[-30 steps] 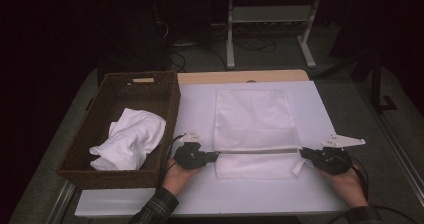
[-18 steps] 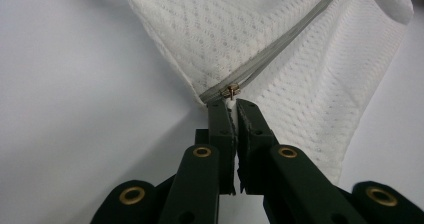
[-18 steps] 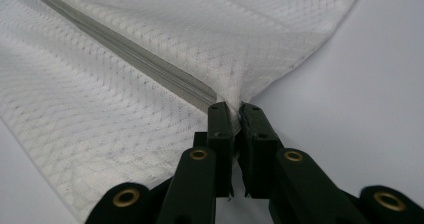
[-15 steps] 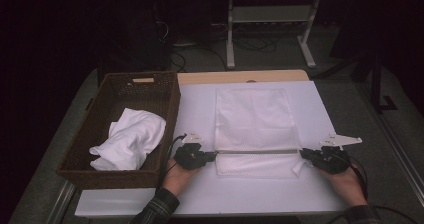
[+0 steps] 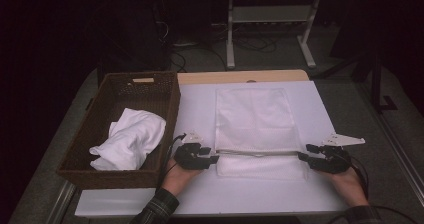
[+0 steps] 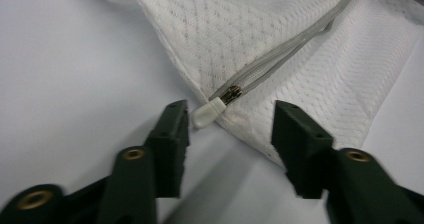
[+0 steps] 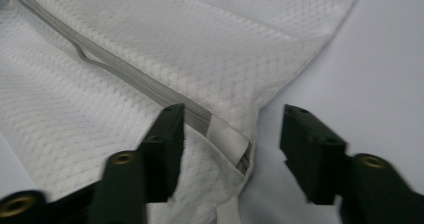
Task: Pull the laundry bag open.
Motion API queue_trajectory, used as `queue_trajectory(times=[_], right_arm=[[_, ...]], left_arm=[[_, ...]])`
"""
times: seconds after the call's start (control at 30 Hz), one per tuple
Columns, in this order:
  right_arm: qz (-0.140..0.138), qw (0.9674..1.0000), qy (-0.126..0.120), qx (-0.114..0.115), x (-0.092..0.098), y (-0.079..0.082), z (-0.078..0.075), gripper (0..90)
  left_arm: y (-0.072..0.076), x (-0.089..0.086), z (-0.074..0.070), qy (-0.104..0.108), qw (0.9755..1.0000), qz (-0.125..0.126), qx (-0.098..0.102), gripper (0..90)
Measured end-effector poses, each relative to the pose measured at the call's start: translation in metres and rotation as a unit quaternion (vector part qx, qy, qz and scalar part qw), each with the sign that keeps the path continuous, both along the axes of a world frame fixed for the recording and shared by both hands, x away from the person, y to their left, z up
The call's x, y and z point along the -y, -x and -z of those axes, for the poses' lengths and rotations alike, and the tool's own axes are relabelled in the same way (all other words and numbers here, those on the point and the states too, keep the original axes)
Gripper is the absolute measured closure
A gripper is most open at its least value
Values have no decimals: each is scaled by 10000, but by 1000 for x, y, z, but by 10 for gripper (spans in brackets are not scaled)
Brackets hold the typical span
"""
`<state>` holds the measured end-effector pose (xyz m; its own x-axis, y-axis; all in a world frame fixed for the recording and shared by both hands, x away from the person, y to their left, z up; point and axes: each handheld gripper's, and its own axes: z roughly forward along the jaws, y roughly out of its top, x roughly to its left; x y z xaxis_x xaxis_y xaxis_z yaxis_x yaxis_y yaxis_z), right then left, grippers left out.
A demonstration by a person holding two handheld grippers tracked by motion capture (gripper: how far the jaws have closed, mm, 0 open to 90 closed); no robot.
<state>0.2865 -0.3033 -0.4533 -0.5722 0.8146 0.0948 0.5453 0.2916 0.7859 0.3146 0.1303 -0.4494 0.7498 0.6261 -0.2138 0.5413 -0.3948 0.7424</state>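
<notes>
White zipper pull (image 6: 207, 114) between left claw (image 6: 230, 129) pads (untouched).

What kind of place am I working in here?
Probably a lab-style recording bench, not a home: a white table mat, a wicker basket of laundry beside a mesh bag, dark surroundings with floor cables.

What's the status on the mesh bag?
Left hand-held gripper and right hand-held gripper just opened, clear of the mesh bag. Bag flat on the mat, zipper pull at left end. Nothing obstructing.
</notes>
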Motion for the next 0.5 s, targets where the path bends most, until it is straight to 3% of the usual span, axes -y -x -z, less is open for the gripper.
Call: queue_trajectory(times=[0.03, 0.07, 0.13, 0.17, 0.2, 0.23, 0.5], right_arm=[[0, 10000, 0, 0, 0, 0, 0, 367], [28, 10000, -55, -3, -4, 1, -2, 255], [27, 10000, -61, 28, -5, 1, -2, 255], [27, 10000, -61, 28, -5, 1, -2, 239], [-28, 9999, -119, 3, -8, 4, -3, 222], [-20, 9999, -109, -15, -9, 5, -3, 213], [-65, 9999, -118, -62, -12, 8, -1, 207]], left_arm=[[2, 0, -3, 52, 10000, 37, 63, 399], [3, 0, -3, 66, 9999, 83, 40, 289], [3, 0, -3, 66, 9999, 83, 40, 261], [7, 3, -3, 73, 9997, 211, -30, 261], [8, 3, -4, 66, 9997, 245, -16, 184], [10, 3, -5, 93, 9996, 258, -6, 172], [21, -1, -8, 112, 9990, 424, 65, 143]])
